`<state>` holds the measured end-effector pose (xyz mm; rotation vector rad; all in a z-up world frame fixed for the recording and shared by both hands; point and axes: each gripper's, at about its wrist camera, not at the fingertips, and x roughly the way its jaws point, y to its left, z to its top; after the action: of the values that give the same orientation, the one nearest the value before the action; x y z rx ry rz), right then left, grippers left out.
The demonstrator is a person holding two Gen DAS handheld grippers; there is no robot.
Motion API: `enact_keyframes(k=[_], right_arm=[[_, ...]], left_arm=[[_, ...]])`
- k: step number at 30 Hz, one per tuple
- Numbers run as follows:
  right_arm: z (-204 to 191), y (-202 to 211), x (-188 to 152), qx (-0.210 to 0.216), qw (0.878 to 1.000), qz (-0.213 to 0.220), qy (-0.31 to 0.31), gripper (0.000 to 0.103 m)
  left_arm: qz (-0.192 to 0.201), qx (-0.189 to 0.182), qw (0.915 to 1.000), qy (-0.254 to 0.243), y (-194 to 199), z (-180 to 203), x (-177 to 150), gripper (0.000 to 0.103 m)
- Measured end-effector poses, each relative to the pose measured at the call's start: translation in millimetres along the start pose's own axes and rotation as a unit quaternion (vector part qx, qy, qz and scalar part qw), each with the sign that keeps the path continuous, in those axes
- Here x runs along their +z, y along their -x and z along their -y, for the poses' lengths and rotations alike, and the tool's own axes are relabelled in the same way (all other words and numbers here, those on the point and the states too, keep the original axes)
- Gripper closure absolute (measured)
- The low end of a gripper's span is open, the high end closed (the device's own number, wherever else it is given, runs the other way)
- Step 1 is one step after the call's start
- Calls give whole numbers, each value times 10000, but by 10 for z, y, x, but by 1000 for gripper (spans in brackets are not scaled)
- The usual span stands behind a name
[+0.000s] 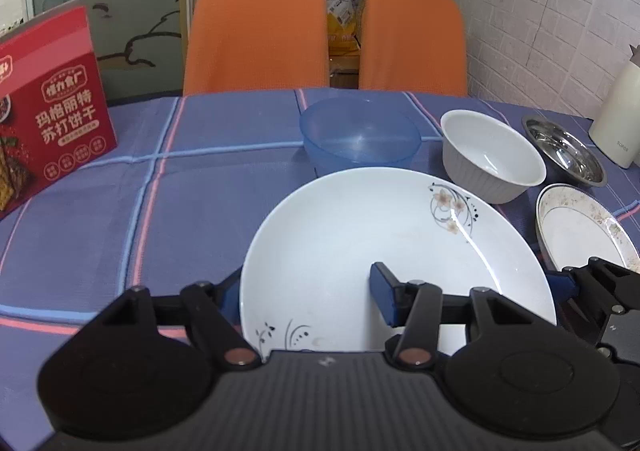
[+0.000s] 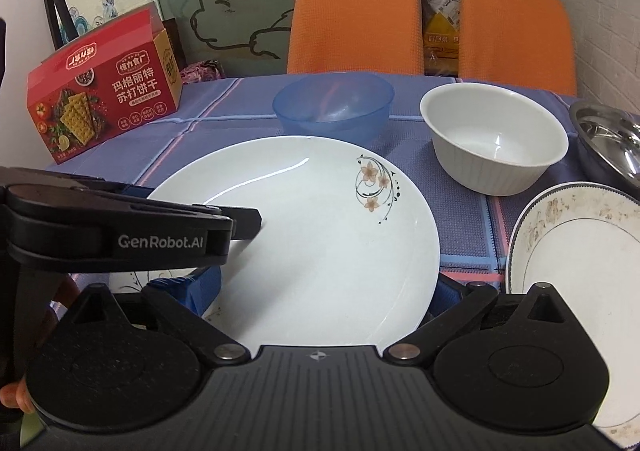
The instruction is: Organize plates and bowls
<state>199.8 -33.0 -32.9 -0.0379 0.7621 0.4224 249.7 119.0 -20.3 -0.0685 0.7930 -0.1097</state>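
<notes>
Left wrist view: your left gripper (image 1: 308, 297) straddles the near-left rim of the plate (image 1: 392, 235), one pad outside, one inside, jaws partly open; I can't tell whether they pinch it. The plate lies flat on the cloth (image 1: 120, 187), before the blue bowl (image 1: 360, 135) and white bowl (image 1: 492, 155).

Right wrist view: your right gripper (image 2: 324, 291) stands wide open, fingers either side of the plate's (image 2: 320, 235) near edge, holding nothing. The small plate (image 2: 576, 251) waits beside it, likely next for stacking.

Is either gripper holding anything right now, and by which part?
Nothing looks gripped. The left gripper straddles the near rim of the large white plate without pinching it; the right gripper stands open.
</notes>
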Motion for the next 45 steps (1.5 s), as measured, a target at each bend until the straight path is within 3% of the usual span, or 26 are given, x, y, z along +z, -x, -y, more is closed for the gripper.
enact_keyframes(k=[9,18,28,32,36,39,45], right_arm=[[-118,368,-38,101,9996,257,-29,12],[-369,869,-398,229,9993,277,-48,12],[-516,1093,-841,337,9993,70,-138,12],[-567,1093,-899,234,9997,114,17,12],[-573,1045,-944,219,9994,67,246,13],[-526,973,-996,335,9991,-147,236,16],[-323,1198,-932,262,9989,357,-157,14]], left_arm=[[212,97,9997,-73,529,82,-180,51],[205,195,9996,-24,1060,190,-717,51],[-25,72,9997,221,1185,165,-1204,51],[-32,134,9996,228,1131,151,-1252,50],[256,163,9994,143,1235,160,-1239,36],[556,293,9980,80,1369,140,-1192,32],[714,304,9968,195,1462,112,-1060,31]])
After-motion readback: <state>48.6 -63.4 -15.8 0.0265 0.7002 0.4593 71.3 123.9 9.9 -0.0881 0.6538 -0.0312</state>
